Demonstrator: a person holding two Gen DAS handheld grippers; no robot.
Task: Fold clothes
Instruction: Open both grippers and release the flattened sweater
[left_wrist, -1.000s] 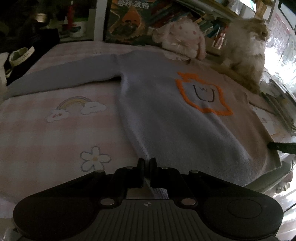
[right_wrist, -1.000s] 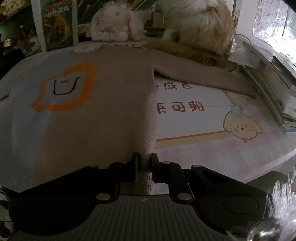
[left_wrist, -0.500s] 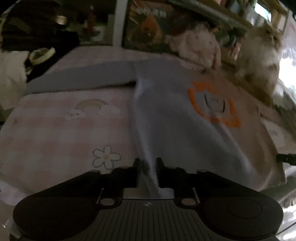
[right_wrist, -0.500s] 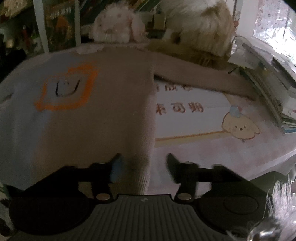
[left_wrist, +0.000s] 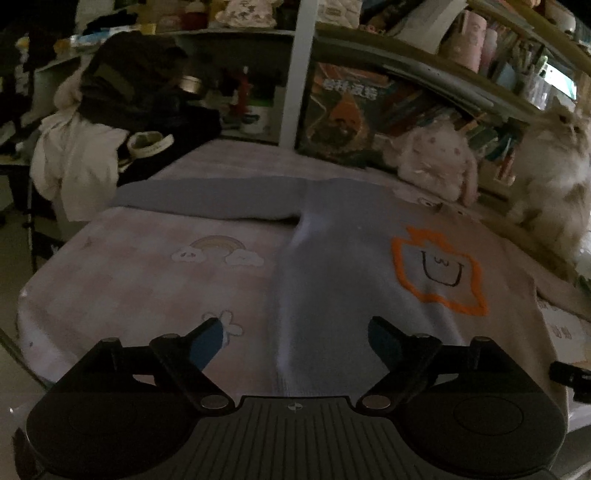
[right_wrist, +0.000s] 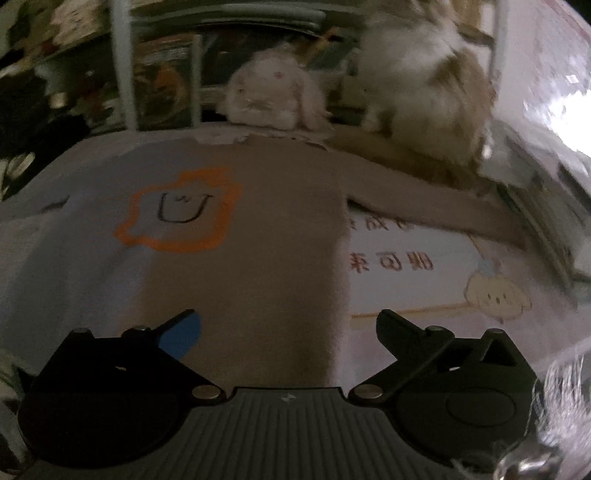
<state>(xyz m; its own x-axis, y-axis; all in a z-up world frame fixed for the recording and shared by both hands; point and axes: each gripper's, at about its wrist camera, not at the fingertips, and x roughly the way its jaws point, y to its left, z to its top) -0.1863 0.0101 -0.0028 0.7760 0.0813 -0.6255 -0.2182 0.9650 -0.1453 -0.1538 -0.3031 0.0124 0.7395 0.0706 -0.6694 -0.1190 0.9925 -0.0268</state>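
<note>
Left wrist: sweater (left_wrist: 332, 266) lies flat, soft knit, orange-outlined motif; both my grippers (left_wrist: 295, 332) (right_wrist: 286, 325) spread wide, empty.

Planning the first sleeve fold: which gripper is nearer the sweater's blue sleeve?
Left. The left gripper sits at the hem on the side where the blue sleeve stretches out. The right gripper is at the beige side, by the opposite sleeve.

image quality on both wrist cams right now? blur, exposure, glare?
Left wrist view: dim, underexposed, mostly sharp; sweater readable, fisheye bends the shelves. Right wrist view: motion-blurred throughout, blown-out glare at the upper right, plush rabbit smeared.
</note>
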